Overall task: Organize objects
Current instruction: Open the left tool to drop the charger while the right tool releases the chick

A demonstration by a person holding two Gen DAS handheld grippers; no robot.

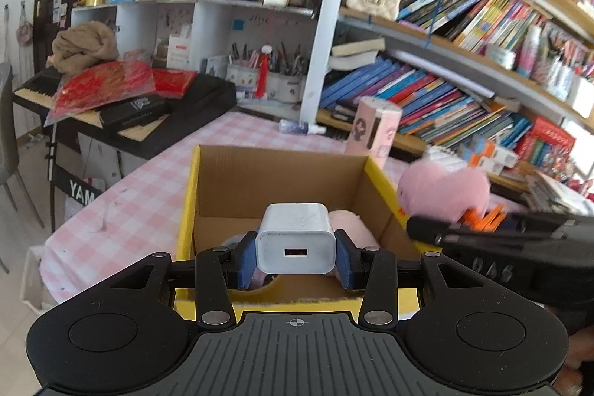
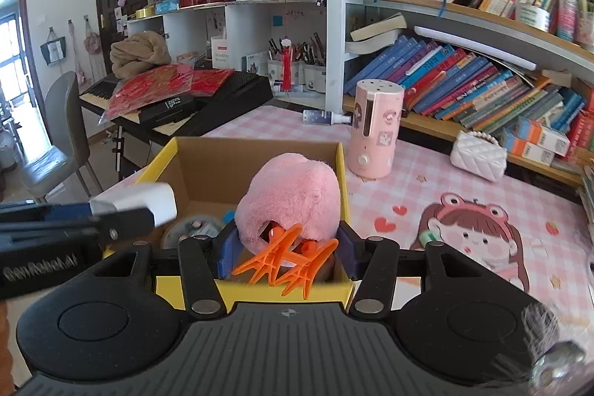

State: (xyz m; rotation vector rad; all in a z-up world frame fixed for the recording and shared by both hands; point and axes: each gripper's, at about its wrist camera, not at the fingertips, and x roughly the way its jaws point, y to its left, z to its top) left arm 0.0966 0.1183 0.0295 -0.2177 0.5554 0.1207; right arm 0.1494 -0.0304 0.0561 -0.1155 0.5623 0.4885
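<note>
Pink-and-white checked cloth covers the surface (image 2: 427,173), which is backed by crowded bookshelves (image 2: 482,69) and flanked on the left by a keyboard piano (image 1: 156,121) piled with red packets. An open cardboard box with yellow rims (image 1: 237,180) stands near the front edge of the surface and is evidently meant as the collecting place.

A white USB charger (image 1: 295,240) is clenched between the blue pads of the left claw (image 1: 295,257), its port facing the camera, and is held above the near part of the box. A pink plush hair claw clip with orange teeth (image 2: 289,210) is gripped by the right claw (image 2: 287,253), the teeth pointing back toward the camera, likewise over the box's near rim. Both items appear to be carried high so that the walls can be cleared before release.

Something pink and a round, lidded item are already seen lying on the box floor, so free room is judged to remain mainly toward the far wall. The two claws are crowded close together over the opening; a knock between them is the likely risk, so the drops would best be staggered.

To the right, a pink cylindrical humidifier (image 2: 375,132) stands just beside the box's far corner, with a white quilted purse (image 2: 479,154) further off. A cartoon-printed mat (image 2: 471,240) lies open on that side, where room for withdrawal is ample.
</note>
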